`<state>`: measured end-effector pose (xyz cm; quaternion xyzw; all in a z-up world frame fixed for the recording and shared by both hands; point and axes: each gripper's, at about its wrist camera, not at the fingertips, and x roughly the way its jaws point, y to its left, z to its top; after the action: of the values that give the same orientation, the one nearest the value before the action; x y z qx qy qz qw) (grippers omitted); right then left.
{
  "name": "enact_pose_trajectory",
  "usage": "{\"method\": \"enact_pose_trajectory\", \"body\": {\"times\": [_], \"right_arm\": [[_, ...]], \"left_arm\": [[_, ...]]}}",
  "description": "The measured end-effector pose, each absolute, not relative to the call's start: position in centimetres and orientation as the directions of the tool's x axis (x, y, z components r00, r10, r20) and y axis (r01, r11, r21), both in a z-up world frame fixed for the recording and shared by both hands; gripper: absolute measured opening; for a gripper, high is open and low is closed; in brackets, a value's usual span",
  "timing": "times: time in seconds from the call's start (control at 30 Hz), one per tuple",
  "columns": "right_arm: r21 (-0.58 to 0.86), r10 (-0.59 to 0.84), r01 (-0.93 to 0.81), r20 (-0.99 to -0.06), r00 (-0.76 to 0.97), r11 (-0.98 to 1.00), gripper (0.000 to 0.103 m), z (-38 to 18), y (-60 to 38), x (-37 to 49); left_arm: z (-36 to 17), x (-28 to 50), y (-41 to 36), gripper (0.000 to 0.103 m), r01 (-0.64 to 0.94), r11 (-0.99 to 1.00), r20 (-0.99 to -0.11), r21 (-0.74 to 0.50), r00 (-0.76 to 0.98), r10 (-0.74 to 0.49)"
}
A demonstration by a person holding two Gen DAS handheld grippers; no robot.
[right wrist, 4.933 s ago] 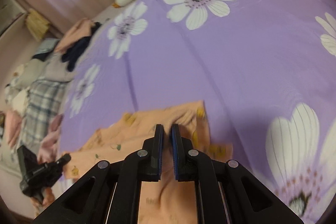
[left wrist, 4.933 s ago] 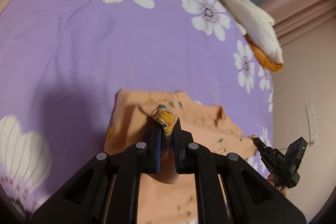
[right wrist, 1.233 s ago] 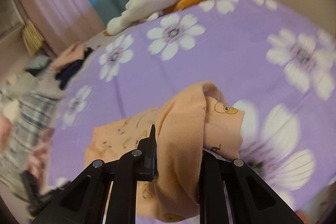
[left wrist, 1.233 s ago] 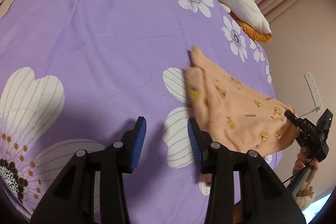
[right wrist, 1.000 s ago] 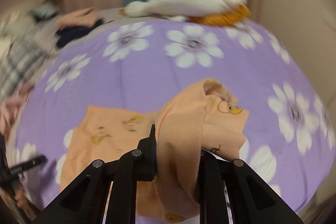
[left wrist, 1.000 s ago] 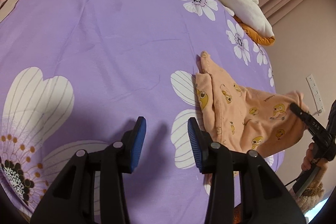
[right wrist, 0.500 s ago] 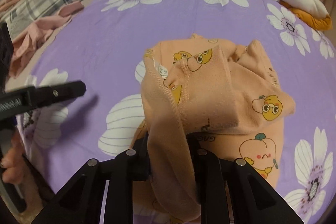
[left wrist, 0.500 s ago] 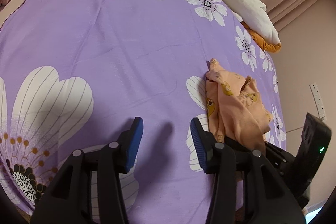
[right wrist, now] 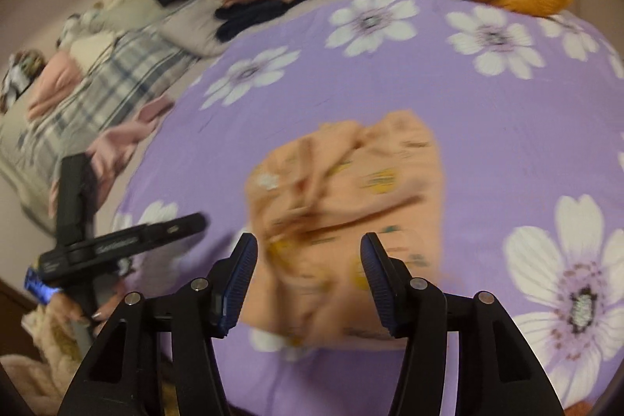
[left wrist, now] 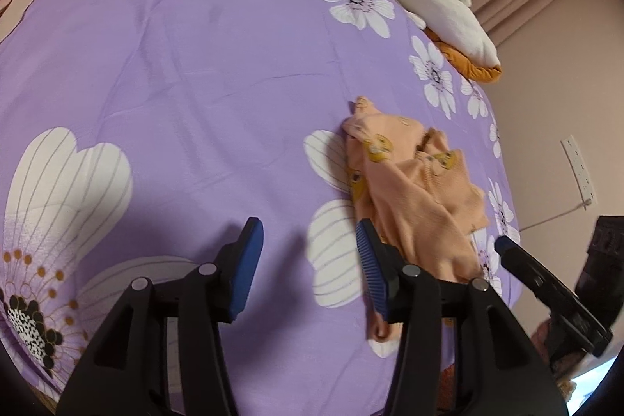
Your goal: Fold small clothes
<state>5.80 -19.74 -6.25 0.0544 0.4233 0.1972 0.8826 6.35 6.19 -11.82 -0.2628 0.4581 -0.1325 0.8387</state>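
A small orange garment with cartoon prints (left wrist: pixel 417 190) lies bunched and roughly folded on the purple flowered bedspread (left wrist: pixel 195 65), near the bed's right edge. It also shows, blurred, in the right wrist view (right wrist: pixel 351 201). My left gripper (left wrist: pixel 308 264) is open and empty, low over the bedspread just left of the garment. My right gripper (right wrist: pixel 308 275) is open and empty, just above the garment's near edge. The right gripper's finger (left wrist: pixel 546 283) shows at the right of the left wrist view.
A white and orange plush toy (left wrist: pixel 429 6) lies at the far edge of the bed. Piles of clothes and a plaid blanket (right wrist: pixel 97 77) lie at the left in the right wrist view. A wall socket (left wrist: pixel 581 170) is on the wall at right.
My right gripper has opened and let go of the orange garment, which now lies bunched on the bedspread. The left gripper stays open and has shifted slightly.
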Motion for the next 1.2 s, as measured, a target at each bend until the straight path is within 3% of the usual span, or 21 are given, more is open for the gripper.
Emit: {"method": "enact_pose_trajectory", "body": {"times": [0.07,0.17,0.4,0.63,1.03,1.2], "right_arm": [[0.265,0.364,-0.252,-0.741,0.564,0.931,0.054,-7.2,-20.7,6.5],[0.269,0.351,-0.228,-0.772,0.530,0.936,0.046,-9.2,-20.7,7.5],[0.125,0.258,-0.271,-0.801,0.540,0.954,0.046,-9.7,-16.3,5.7],[0.097,0.272,-0.342,-0.815,0.512,0.935,0.046,-10.8,-15.0,3.5],[0.330,0.485,-0.386,-0.758,0.436,0.862,0.046,-9.6,-14.7,13.1],[0.349,0.524,-0.416,-0.722,0.452,0.840,0.046,-8.2,-13.2,14.5]], "left_arm": [[-11.3,6.2,5.6,0.050,0.012,0.817,-0.683,-0.576,0.543,-0.489],[-10.8,6.1,4.8,0.050,0.036,0.816,-0.676,-0.577,0.541,-0.501],[-10.2,5.9,4.7,0.055,0.031,0.826,-0.679,-0.563,0.552,-0.483],[-10.2,5.9,4.4,0.056,0.041,0.834,-0.687,-0.550,0.546,-0.480],[-9.6,6.1,3.2,0.071,0.085,0.820,-0.670,-0.566,0.531,-0.518],[-9.1,6.7,2.2,0.084,0.102,0.815,-0.667,-0.570,0.521,-0.532]]}}
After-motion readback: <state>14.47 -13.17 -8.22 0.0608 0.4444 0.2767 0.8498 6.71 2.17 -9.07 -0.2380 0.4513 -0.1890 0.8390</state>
